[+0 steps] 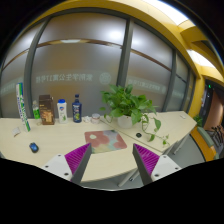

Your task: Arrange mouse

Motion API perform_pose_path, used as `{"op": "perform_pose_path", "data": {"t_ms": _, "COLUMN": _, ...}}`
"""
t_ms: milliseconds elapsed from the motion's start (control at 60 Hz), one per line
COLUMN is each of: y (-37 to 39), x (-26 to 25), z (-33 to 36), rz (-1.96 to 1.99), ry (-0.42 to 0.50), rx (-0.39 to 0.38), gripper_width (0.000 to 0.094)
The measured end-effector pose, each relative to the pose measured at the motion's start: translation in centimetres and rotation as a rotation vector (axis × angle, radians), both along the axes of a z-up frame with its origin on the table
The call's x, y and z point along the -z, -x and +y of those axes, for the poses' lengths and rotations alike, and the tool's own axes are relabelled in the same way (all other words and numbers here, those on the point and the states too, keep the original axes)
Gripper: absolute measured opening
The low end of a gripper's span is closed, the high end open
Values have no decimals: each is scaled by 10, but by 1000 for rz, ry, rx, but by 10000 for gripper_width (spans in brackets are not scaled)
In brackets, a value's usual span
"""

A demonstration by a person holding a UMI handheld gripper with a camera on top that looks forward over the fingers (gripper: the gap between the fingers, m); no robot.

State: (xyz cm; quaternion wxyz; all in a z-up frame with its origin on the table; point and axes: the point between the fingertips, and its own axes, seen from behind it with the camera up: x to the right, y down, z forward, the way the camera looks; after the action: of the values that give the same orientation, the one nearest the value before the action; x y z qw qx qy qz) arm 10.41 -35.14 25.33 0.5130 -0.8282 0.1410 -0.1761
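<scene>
1. The gripper (113,160) was seen nearest of all, its two fingers spread wide apart with nothing held between them; the purple pads (77,156) on their inner faces were turned toward each other.
2. A pale table (100,160) was seen under and ahead of the fingers.
3. A mouse pad (105,140) with a reddish, patterned face was laid flat on the table just beyond the fingers, in line with the gap between them.
4. The mouse (34,148), small and dark, was found on the table well to the left of the mouse pad, apart from it and outside the fingers.
5. A leafy green plant (130,104) in a pale pot was stood just behind the mouse pad, to its right.
6. A dark bottle (76,109), a white bottle (62,111) and a brown box (46,109) were ranged behind and to the left of the mouse pad, near the table's far edge.
7. Frosted glass wall panels (90,65) were seen farthest back, behind all of these.
</scene>
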Motion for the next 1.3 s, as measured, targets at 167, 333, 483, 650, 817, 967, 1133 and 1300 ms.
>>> {"op": "perform_pose_path", "data": {"t_ms": 167, "y": 13, "x": 25, "z": -4, "rz": -3, "ry": 49, "rx": 31, "gripper_width": 851}}
{"op": "perform_pose_path", "data": {"t_ms": 333, "y": 46, "x": 69, "z": -9, "rz": 7, "ry": 141, "rx": 58, "gripper_width": 848}}
{"op": "perform_pose_path", "data": {"t_ms": 483, "y": 108, "x": 116, "z": -3, "rz": 41, "ry": 229, "rx": 26, "gripper_width": 852}}
{"op": "perform_pose_path", "data": {"t_ms": 650, "y": 206, "x": 169, "z": 37, "rz": 108, "ry": 296, "rx": -102, "gripper_width": 850}}
{"op": "perform_pose_path", "data": {"t_ms": 817, "y": 299, "x": 198, "z": 104, "rz": 147, "ry": 309, "rx": -270, "gripper_width": 848}}
{"op": "perform_pose_path", "data": {"t_ms": 967, "y": 354, "x": 218, "z": 164, "rz": 138, "ry": 321, "rx": -387, "gripper_width": 847}}
{"op": "perform_pose_path", "data": {"t_ms": 1133, "y": 379, "x": 240, "z": 213, "rz": 120, "ry": 354, "rx": -465, "gripper_width": 849}}
{"op": "perform_pose_path", "data": {"t_ms": 1300, "y": 380, "x": 251, "z": 247, "rz": 107, "ry": 368, "rx": -504, "gripper_width": 853}}
